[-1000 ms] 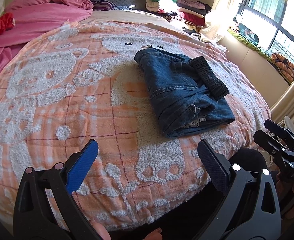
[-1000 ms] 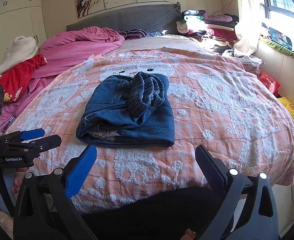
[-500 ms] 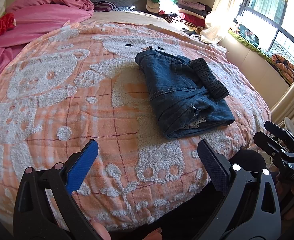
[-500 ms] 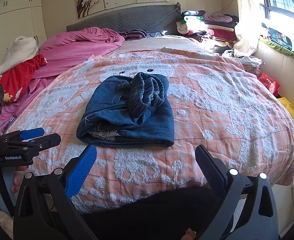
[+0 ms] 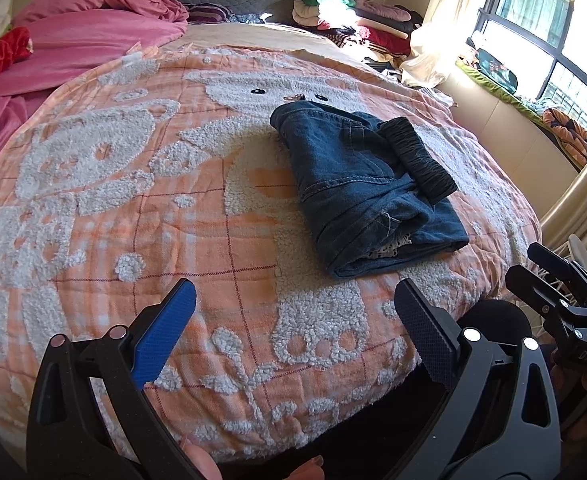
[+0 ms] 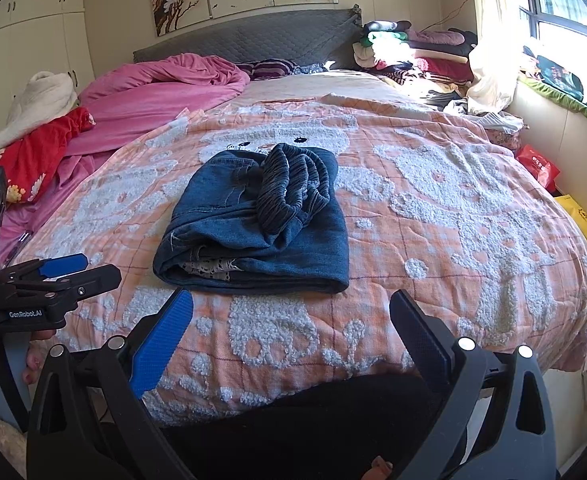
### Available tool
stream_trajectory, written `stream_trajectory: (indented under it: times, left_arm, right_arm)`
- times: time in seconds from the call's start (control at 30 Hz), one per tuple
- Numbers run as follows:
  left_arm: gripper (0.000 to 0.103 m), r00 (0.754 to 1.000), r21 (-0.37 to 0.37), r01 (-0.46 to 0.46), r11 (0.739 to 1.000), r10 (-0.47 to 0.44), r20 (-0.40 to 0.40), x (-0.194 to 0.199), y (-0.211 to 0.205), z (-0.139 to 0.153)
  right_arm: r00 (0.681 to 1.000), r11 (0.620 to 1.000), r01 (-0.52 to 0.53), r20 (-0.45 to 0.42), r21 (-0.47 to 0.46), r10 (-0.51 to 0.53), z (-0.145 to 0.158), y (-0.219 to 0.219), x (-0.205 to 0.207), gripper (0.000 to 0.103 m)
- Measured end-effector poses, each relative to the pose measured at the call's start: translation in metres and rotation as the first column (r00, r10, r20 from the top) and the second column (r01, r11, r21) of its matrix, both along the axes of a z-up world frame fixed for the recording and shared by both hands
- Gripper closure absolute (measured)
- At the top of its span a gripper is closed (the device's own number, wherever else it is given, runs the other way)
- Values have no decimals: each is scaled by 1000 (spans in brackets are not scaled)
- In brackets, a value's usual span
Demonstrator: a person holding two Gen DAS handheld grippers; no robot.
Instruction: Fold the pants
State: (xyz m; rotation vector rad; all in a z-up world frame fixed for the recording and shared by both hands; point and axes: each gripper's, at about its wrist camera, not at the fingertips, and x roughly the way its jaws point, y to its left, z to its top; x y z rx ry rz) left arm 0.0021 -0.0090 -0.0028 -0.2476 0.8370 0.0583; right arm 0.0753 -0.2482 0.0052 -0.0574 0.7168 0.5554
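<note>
Blue denim pants [image 5: 357,184] lie folded in a compact stack on the orange bear-pattern blanket [image 5: 141,208], with a dark ribbed waistband [image 5: 417,156] on top. They also show in the right wrist view [image 6: 257,224]. My left gripper [image 5: 293,304] is open and empty, held back near the bed's foot edge, well short of the pants. My right gripper [image 6: 289,312] is open and empty, just short of the stack's near edge. Each gripper shows in the other's view, the right one [image 5: 549,276] and the left one [image 6: 73,270].
A pink duvet [image 6: 165,88] and a red cloth [image 6: 33,152] lie at the bed's far left. A pile of clothes [image 6: 413,52] sits by the headboard at the right. A window ledge [image 5: 525,92] runs along the right. A yellow box [image 6: 581,220] lies beside the bed.
Almost nothing has moved. The left wrist view has shifted very slightly; both grippers stay open and the pants lie still.
</note>
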Motion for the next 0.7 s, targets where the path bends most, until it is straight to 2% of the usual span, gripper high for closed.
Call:
stream_trajectory:
  times: [0.7]
  left_arm:
    - [9,1000,9,-8,1000,8,-1,0,0,-1]
  right_arm:
    - [1000,1000,1,-2,-1,-1,-1,0,0,5]
